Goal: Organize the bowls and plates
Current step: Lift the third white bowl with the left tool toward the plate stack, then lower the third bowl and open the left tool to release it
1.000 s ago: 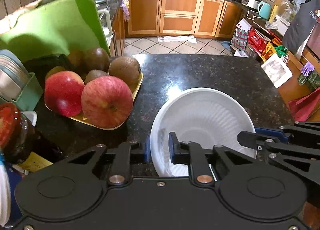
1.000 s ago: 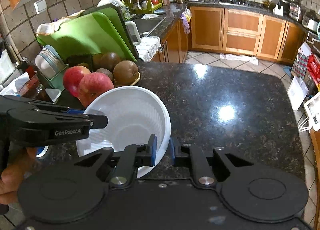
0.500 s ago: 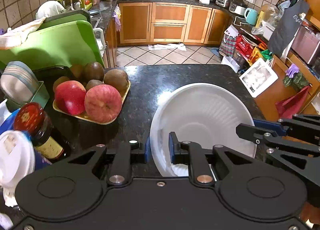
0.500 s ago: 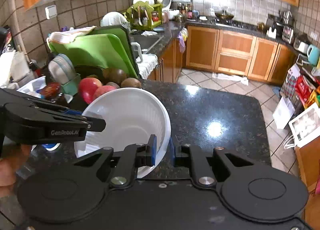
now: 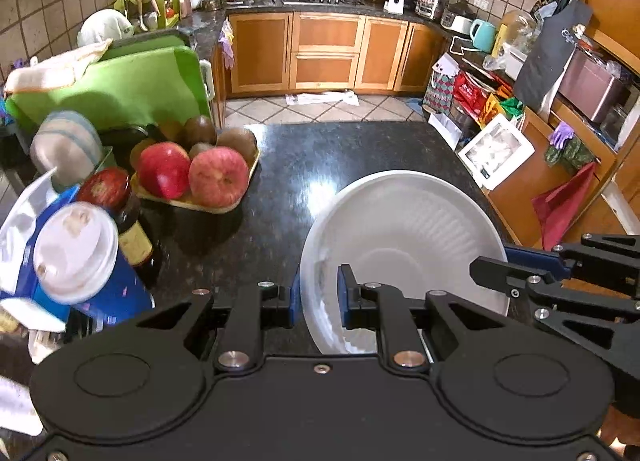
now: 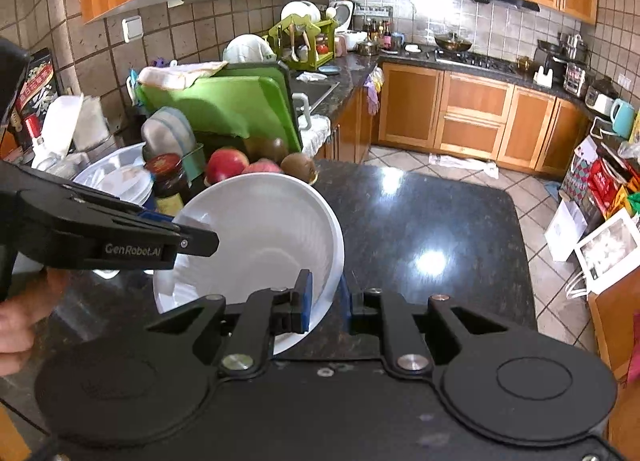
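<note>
Nearby, fruit tray [image 5: 208, 203], jar [image 5: 128, 217], cup [image 5: 76, 249] left of bowl [image 5: 404, 237], both grippers' [image 5: 318, 295] [image 6: 325, 299] jaws clamped on its rim.

The left gripper [image 5: 318, 293] pinches the near left rim of a white bowl [image 5: 404, 237], which hangs tilted above the dark speckled worktop [image 5: 340, 153]. The right gripper [image 5: 516, 271] clamps the bowl's right rim. Left of the bowl sits a yellow fruit tray [image 5: 200, 203] with apples; nearer, left of the bowl, stand a lidded cup [image 5: 76, 251] and a dark jar [image 5: 132, 225].
</note>
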Motion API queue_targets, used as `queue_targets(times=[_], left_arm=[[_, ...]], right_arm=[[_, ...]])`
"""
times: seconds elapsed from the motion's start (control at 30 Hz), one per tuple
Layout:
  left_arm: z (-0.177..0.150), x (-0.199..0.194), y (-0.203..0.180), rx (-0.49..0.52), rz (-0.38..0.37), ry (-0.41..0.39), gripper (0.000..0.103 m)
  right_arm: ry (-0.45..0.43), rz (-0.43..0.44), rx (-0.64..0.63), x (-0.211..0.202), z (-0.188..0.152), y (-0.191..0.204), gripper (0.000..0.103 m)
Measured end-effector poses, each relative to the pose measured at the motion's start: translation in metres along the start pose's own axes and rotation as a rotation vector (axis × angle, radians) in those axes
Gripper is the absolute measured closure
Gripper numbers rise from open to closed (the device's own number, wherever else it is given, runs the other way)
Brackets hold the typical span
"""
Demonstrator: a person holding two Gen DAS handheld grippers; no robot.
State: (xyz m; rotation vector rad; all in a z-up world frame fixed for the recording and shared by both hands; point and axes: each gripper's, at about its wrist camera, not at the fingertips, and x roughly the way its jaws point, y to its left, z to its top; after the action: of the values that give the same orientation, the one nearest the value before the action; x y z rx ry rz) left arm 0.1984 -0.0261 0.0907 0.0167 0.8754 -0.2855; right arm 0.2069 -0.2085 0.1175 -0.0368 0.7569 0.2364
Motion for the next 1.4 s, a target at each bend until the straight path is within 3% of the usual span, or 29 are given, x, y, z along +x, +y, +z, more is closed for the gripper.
queue_targets(times=[0.43, 0.63, 0.9, 1.2, 1.4], left_arm=[[-0.060, -0.014, 0.002, 0.014, -0.011, 0.085, 0.079], [-0.084, -0.018, -0.003, 0.040, 0.002, 0.103, 0.079], [-0.109, -0.010, -0.001, 0.035, -0.022, 0.211, 0.079], [-0.119, -0.012, -0.003, 0.057, -0.012, 0.163, 0.076], [-0.123, -0.017, -0.006, 0.082, -0.024, 0.132, 0.070]], right_arm=[[0.005, 0.027, 0.013, -0.022, -0.061, 0.023, 0.085], [0.048, 0.044, 0.028, -0.023, -0.083, 0.029, 0.084], [0.097, 0.060, 0.060, -0.016, -0.099, 0.034, 0.084], [0.134, 0.068, 0.078, -0.003, -0.108, 0.036, 0.081], [0.088, 0.041, 0.088, -0.007, -0.110, 0.033, 0.081]])
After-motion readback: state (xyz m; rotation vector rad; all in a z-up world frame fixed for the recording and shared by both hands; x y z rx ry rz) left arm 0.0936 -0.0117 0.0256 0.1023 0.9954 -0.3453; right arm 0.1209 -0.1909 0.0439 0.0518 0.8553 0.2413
